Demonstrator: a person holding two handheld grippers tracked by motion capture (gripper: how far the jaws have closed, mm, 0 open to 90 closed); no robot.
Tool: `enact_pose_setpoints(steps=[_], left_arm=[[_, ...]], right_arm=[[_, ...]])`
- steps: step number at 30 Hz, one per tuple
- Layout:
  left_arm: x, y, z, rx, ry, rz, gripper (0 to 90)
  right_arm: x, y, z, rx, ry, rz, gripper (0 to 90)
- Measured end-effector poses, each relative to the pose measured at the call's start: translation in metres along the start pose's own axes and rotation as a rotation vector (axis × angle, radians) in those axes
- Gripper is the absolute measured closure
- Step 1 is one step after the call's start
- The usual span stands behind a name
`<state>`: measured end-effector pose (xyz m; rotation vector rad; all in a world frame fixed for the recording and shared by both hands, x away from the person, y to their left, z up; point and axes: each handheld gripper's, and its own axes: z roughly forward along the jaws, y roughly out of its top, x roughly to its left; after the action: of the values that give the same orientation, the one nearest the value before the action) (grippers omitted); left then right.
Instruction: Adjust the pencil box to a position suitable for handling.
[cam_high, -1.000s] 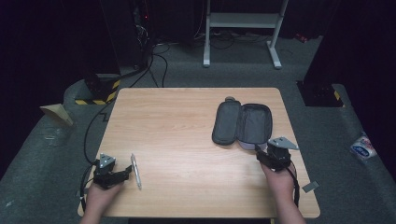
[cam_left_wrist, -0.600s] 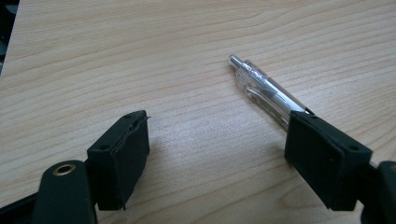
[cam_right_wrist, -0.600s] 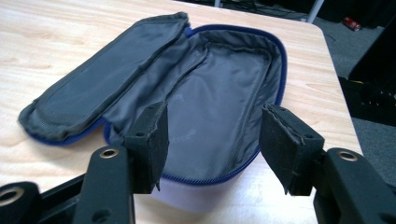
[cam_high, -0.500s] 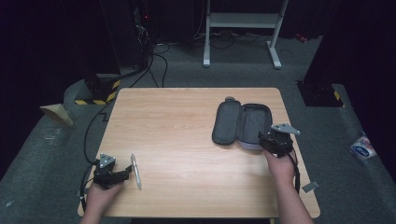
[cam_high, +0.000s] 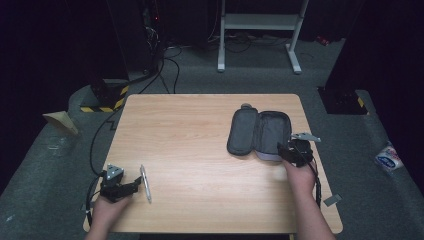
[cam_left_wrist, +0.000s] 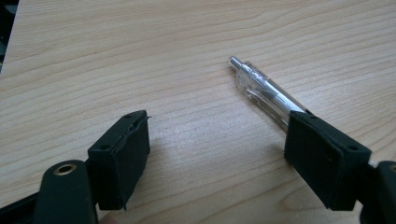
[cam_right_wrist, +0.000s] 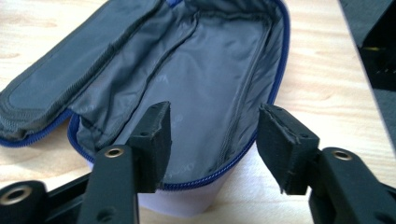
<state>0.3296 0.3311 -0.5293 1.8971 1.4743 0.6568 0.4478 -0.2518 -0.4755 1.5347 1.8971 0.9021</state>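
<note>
I see my right hand-held gripper (cam_high: 289, 150) with jaws spread at the near rim of the open grey pencil case (cam_high: 260, 134), which lies on the desk (cam_high: 200, 130), while far left of that case my left hand-held gripper (cam_high: 131, 184) gapes wide beside the clear pen (cam_high: 145, 176).

Faint lettering is showing on the grey lining of the open pencil case (cam_right_wrist: 205, 79), printed just above the blue zipper at its near end, but it is proving too dim and foreshortened to read. A blue-and-white packet (cam_high: 388, 159) is lying on the floor right of the case, its label illegible.
</note>
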Motion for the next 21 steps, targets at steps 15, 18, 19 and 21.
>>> enact_pose_setpoints(steps=[15,18,19,21], left_arm=[[0.000,0.000,0.000,-0.002,-0.002,-0.003,22.4],[0.000,0.000,0.000,-0.003,-0.002,-0.002,22.4],[0.000,0.000,0.000,-0.003,-0.002,-0.003,22.4],[0.000,0.000,0.000,-0.003,-0.002,-0.003,22.4]], right_arm=[[0.008,-0.018,-0.003,0.017,0.028,-0.017,65.6],[0.012,-0.024,-0.007,0.010,0.039,-0.025,68.5],[0.014,-0.025,-0.009,0.009,0.047,-0.019,69.6],[0.019,-0.029,-0.013,0.000,0.064,-0.022,70.4]])
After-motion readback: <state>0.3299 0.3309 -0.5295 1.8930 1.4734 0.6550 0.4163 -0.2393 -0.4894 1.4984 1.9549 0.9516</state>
